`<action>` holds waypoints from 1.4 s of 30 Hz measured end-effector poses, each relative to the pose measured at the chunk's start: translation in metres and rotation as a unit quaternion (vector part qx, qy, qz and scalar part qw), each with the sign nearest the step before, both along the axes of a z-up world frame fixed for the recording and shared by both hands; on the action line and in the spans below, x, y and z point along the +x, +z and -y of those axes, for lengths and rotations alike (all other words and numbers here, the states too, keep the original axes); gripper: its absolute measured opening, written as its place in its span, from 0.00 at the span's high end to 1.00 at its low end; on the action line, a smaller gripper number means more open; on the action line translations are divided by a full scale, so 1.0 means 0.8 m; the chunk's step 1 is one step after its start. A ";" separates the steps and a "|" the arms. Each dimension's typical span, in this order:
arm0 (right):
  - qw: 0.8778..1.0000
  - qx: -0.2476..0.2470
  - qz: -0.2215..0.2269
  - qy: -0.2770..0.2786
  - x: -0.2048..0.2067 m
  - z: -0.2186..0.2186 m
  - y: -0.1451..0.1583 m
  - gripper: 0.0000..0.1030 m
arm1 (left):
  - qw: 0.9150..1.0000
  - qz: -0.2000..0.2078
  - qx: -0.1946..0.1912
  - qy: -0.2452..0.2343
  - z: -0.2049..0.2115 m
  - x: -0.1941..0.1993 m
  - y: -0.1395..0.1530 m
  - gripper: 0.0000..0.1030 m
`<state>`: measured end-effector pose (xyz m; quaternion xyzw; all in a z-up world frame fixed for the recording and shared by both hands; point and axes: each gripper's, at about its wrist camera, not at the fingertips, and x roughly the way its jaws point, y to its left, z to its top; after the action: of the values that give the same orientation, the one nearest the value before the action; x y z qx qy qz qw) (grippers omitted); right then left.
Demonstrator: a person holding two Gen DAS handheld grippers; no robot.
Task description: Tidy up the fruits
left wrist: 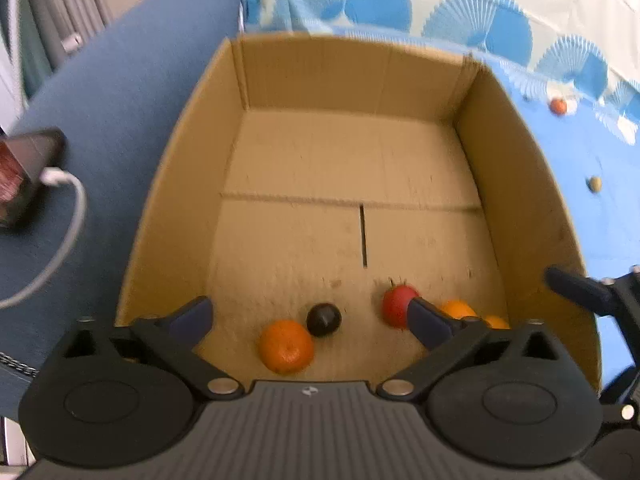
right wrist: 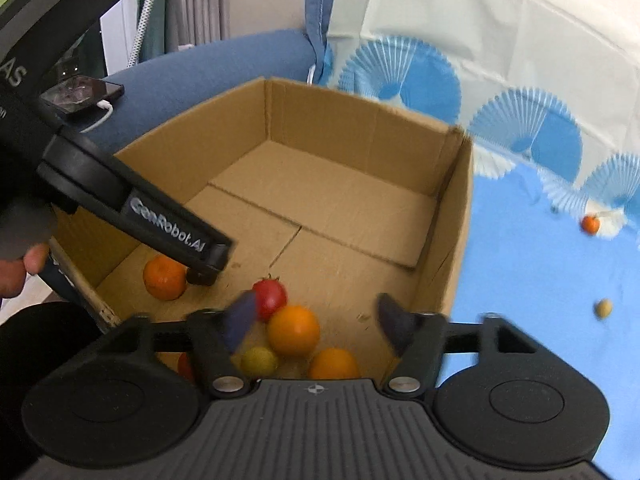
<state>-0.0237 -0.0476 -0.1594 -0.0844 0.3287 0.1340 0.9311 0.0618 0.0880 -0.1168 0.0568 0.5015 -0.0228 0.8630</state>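
Corrugated cardboard box (left wrist: 516, 184), round glossy fruits (right wrist: 293, 330)

Brown cardboard box (left wrist: 520, 184), red tomato (right wrist: 272, 294), blue fan-patterned cloth (right wrist: 520, 264)

Loose fruits in an open brown cardboard box (left wrist: 304, 72), gathered near its front wall.

A round orange mandarin (left wrist: 285, 346) and a small dark, near-black round fruit (left wrist: 323, 319) touch, lying between the spread fingers of the left gripper (left wrist: 310, 316). A red tomato (right wrist: 271, 297) with a green stalk lies beside a larger round orange (right wrist: 294, 330); a small yellow-green fruit (right wrist: 259, 361) and another orange (right wrist: 333, 363) lie between the right gripper's (right wrist: 318, 322) parted fingers.
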 end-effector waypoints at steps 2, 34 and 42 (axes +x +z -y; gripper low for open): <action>1.000 -0.006 0.013 0.003 -0.008 0.000 0.008 0.13 | 1.000 -0.003 0.000 -0.010 0.002 -0.002 0.006 0.00; 0.995 0.026 0.085 -0.051 -0.229 -0.002 0.107 0.01 | 0.998 0.067 -0.018 -0.012 -0.008 -0.221 0.120 0.00; 0.992 0.022 0.109 -0.054 -0.257 -0.004 0.121 0.01 | 0.996 0.083 -0.037 0.004 -0.013 -0.250 0.131 0.00</action>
<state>-0.2293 -0.0441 -0.0624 -0.0599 0.2260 0.0808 0.9689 -0.1382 0.0985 -0.0120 0.0240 0.4275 -0.0329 0.9031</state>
